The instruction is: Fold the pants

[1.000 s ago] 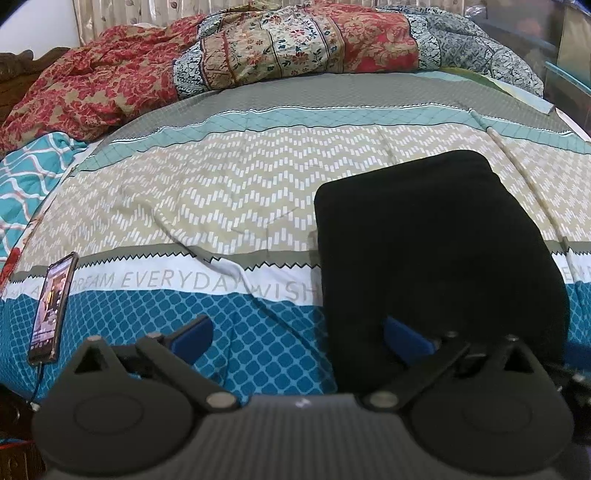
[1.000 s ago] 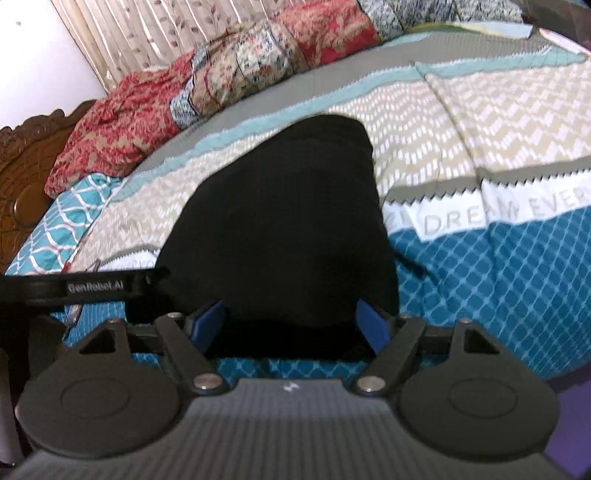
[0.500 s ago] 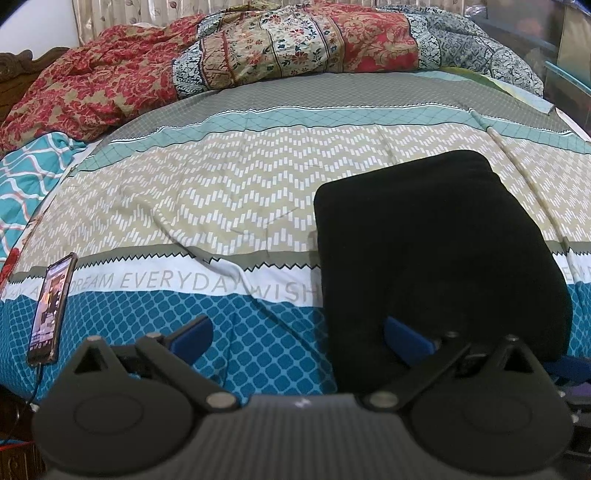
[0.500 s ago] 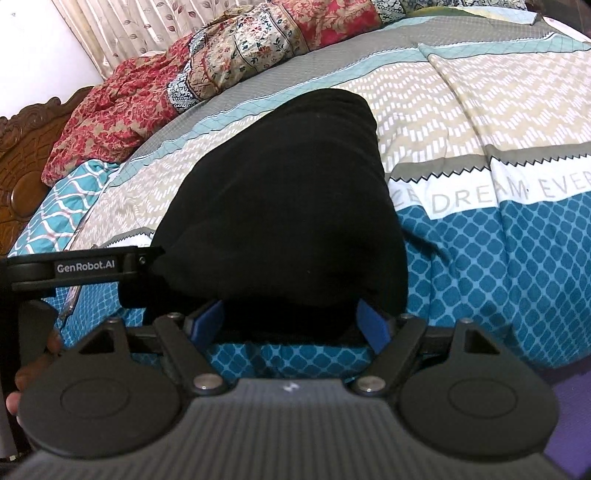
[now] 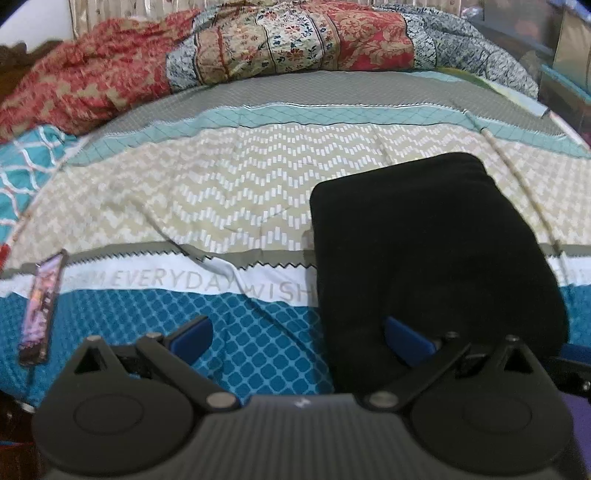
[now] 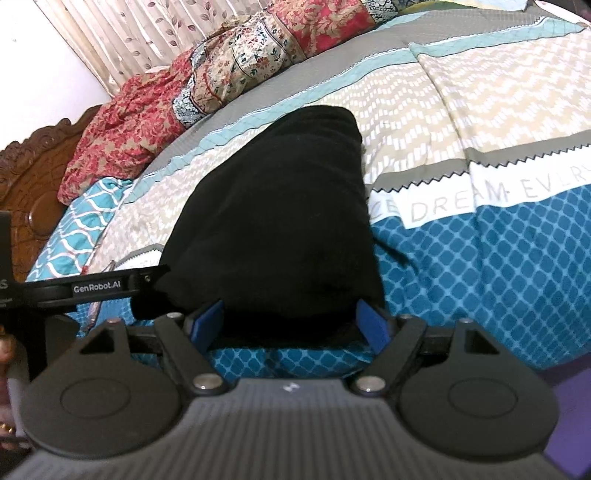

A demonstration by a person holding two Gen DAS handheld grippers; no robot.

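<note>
The black pants (image 5: 424, 251) lie folded into a compact rectangle on the patterned bedspread (image 5: 229, 192). They also show in the right wrist view (image 6: 280, 206). My left gripper (image 5: 299, 332) is open at the near left corner of the pants, its right finger over the black cloth and its left finger over the blue part of the spread. My right gripper (image 6: 290, 319) is open and empty, its fingers astride the near edge of the pants. The left gripper's black body (image 6: 92, 284) shows at the left of the right wrist view.
A phone (image 5: 42, 306) lies near the bed's left front edge. A red and floral quilt (image 5: 258, 48) is heaped along the far side. A carved wooden headboard (image 6: 29, 173) stands at the far left, with a curtain (image 6: 147, 29) behind.
The right gripper has tilted and drawn back a little, so the pants sit lower in its view. The left gripper has barely moved. Both stay open.
</note>
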